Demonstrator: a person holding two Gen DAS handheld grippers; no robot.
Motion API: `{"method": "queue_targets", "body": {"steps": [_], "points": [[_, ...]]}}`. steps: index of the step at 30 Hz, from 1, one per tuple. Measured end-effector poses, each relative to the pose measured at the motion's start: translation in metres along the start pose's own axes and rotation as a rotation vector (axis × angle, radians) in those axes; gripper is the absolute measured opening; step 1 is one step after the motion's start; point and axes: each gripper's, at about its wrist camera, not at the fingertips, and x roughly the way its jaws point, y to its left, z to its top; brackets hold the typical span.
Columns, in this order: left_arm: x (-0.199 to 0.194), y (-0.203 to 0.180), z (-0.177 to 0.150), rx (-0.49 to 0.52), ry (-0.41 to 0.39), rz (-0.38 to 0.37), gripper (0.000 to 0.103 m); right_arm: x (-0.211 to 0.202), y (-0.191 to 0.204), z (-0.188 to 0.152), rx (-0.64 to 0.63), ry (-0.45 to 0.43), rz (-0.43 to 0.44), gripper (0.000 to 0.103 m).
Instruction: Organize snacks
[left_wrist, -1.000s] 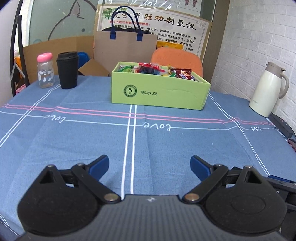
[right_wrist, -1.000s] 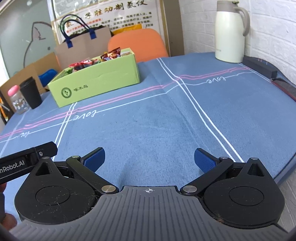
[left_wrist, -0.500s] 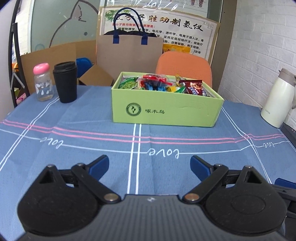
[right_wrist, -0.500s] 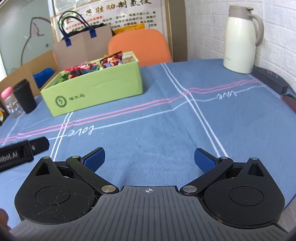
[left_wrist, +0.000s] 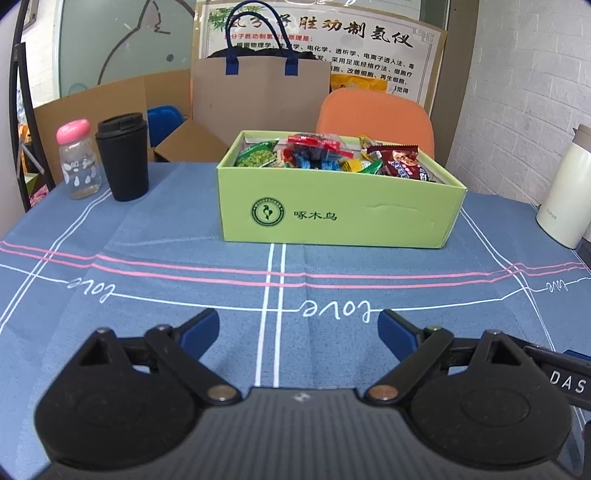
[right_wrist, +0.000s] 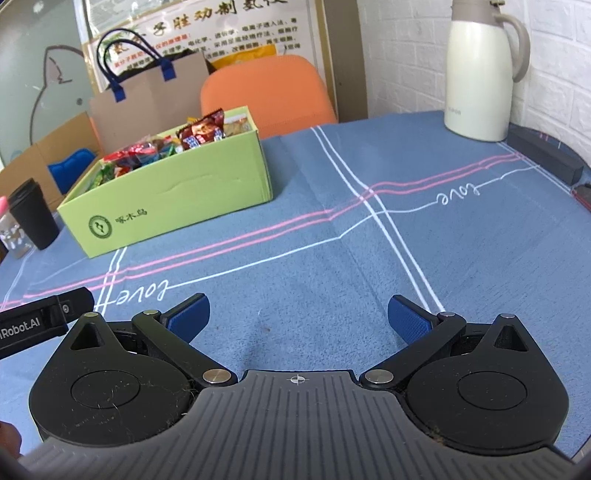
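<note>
a green box (left_wrist: 340, 210) of snack packets (left_wrist: 397, 162) sits at twelve o'clock. both the left gripper (left_wrist: 298, 325) and right gripper (right_wrist: 297, 312) are spread, empty. packets likely light, crinkly, slippery; pinch an edge seam.

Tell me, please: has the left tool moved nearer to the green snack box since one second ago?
Yes. In the left wrist view, the green snack box now looks larger and lower, so the open left tool has advanced toward it over the tablecloth.

A blue cloth-covered surface (left_wrist: 166, 236) carries an open green cardboard snack box (left_wrist: 340, 218). Left of the box stand a black lidded cup (left_wrist: 123, 158) and a clear pink-capped bottle (left_wrist: 78, 160); right, a cream thermos jug (right_wrist: 480, 74) and a dark, possibly plastic bar (right_wrist: 546, 155).
</note>
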Motion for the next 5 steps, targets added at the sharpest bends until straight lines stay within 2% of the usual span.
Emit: {"method": "queue_targets", "body": {"steps": [5], "points": [[0.0026, -0.0001, -0.0019, 0.000, 0.012, -0.010, 0.091, 0.0042, -0.0013, -0.0015, 0.005, 0.011, -0.001, 0.093]]}}
